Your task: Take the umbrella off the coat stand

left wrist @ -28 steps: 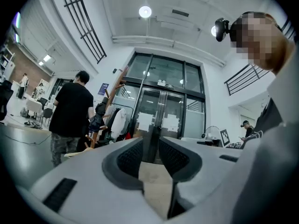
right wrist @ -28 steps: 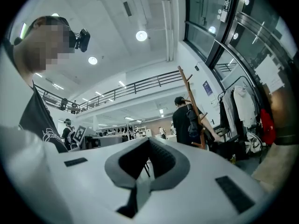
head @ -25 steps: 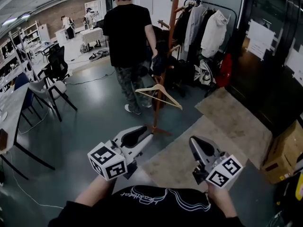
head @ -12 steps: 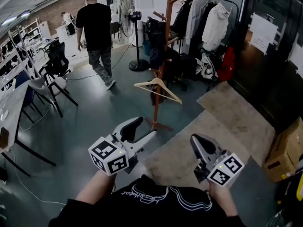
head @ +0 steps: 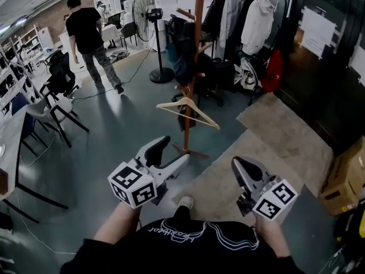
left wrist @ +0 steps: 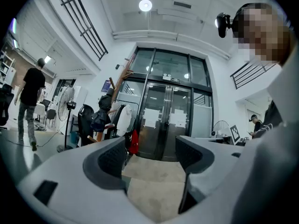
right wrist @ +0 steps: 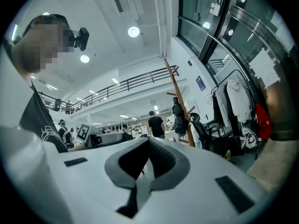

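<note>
Umbrella [head: 182, 70], apparently the dark bundle hung midway up the stand [head: 198, 16], is well apart from both grippers, so no grasp has begun. Nearest the wearer, the left gripper [head: 175, 151] has its jaws wide, having just been opening, with nothing between them. The right gripper [head: 235, 164] beside it has its jaws pressed together on nothing. A tan mat [head: 228, 181] lies on the floor below them. Further out, a wooden hanger [head: 188, 108] dangles low on the near side of the stand, under the umbrella. A black garment or bag [head: 179, 33] crowds the pegs just above it. Beyond stand a fan [head: 145, 10] and a rack [head: 256, 21] of coats, and a person [head: 85, 30] walks away. The likeliest slip is a reach that clips the hanger and knocks it off its peg. Because the bundle and its dark neighbours look alike, the jaws could also close on the wrong cloth. Pulling the umbrella sideways instead of lifting it clear of its peg could snag it and rock or tip the slim stand. The right gripper cannot help until its jaws part.
</note>
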